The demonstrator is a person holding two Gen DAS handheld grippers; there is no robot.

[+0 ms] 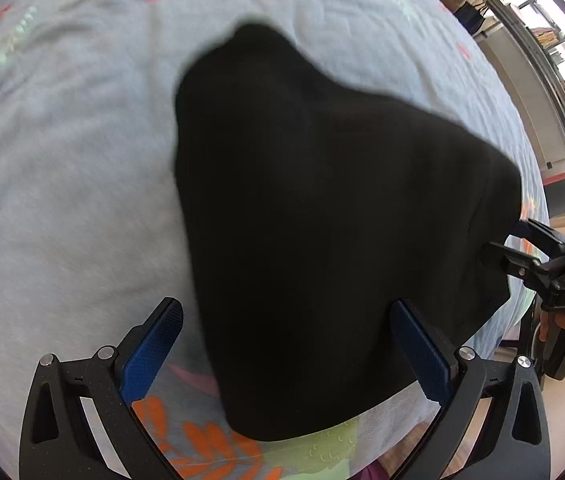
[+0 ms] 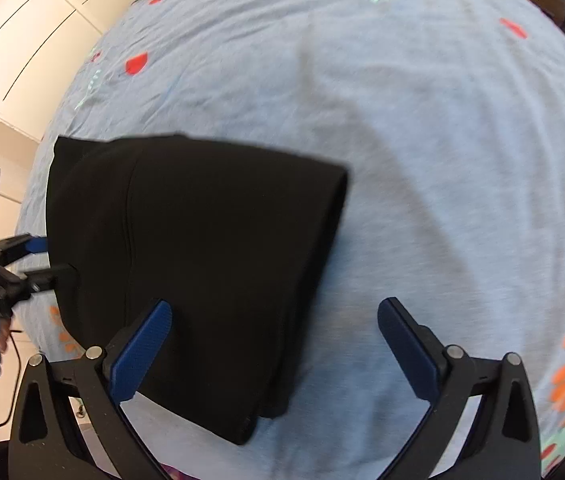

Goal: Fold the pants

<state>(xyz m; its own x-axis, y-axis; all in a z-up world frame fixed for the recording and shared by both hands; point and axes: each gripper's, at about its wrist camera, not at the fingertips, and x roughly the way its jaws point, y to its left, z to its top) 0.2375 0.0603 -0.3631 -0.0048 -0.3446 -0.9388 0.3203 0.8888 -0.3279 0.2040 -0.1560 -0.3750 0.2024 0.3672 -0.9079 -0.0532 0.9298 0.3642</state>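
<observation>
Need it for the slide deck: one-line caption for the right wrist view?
Open right gripper above folded black pants on a light blue bedsheet, left gripper at the pants' far edge.

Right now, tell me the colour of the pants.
Plain black pants, clearest in the right wrist view.

Left tongs, right tongs: black frames, blue ribbed pads, silver screws, "DAS" marking.

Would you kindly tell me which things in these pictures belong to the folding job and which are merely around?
Job: black pants, left tool, right tool.
Around: floral bedsheet, cupboard doors, shelving.
</observation>
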